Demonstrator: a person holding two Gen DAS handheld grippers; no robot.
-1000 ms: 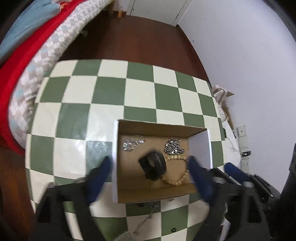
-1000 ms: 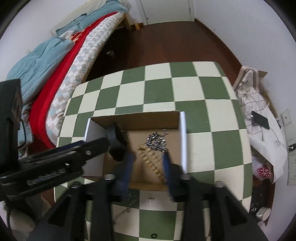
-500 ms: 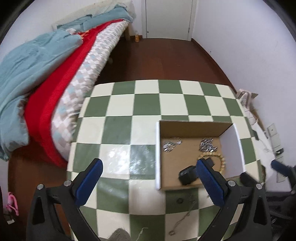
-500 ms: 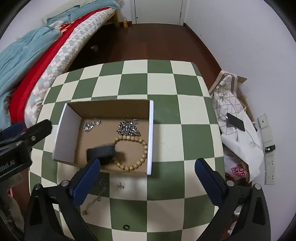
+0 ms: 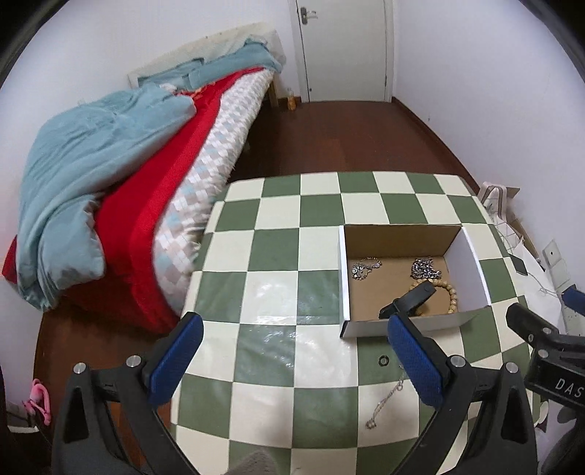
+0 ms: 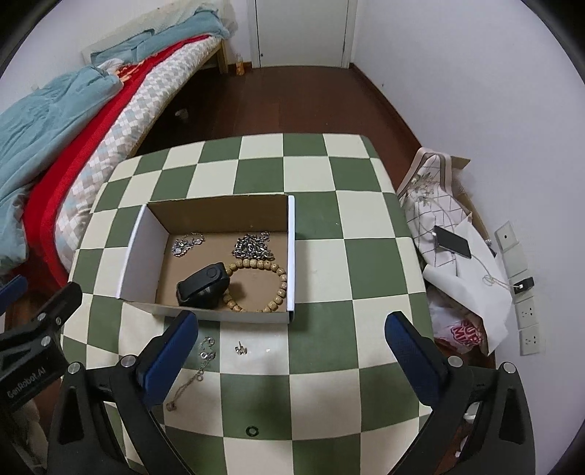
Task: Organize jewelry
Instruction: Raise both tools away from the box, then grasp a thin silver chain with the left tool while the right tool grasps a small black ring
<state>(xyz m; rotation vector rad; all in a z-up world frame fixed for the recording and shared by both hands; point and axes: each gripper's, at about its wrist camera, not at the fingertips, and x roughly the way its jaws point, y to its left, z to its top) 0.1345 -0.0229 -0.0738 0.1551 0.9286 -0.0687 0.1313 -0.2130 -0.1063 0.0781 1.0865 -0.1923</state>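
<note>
A cardboard box with white walls stands on the green-and-cream chequered table. In it lie a black band, a wooden bead bracelet, a heap of silver chain and a small silver piece. In front of the box, on the table, are a thin chain, a stud earring and a small ring. My right gripper hangs open and empty just in front of the box. My left gripper is open and empty, left of the box.
A bed with blue and red covers runs along the table's left side. On the floor to the right lie a patterned bag, a phone and white paper. A shut door is at the back.
The right gripper opened off the bead bracelet, left it in the box and pulled back. The left gripper drew back from the box and swung left.
</note>
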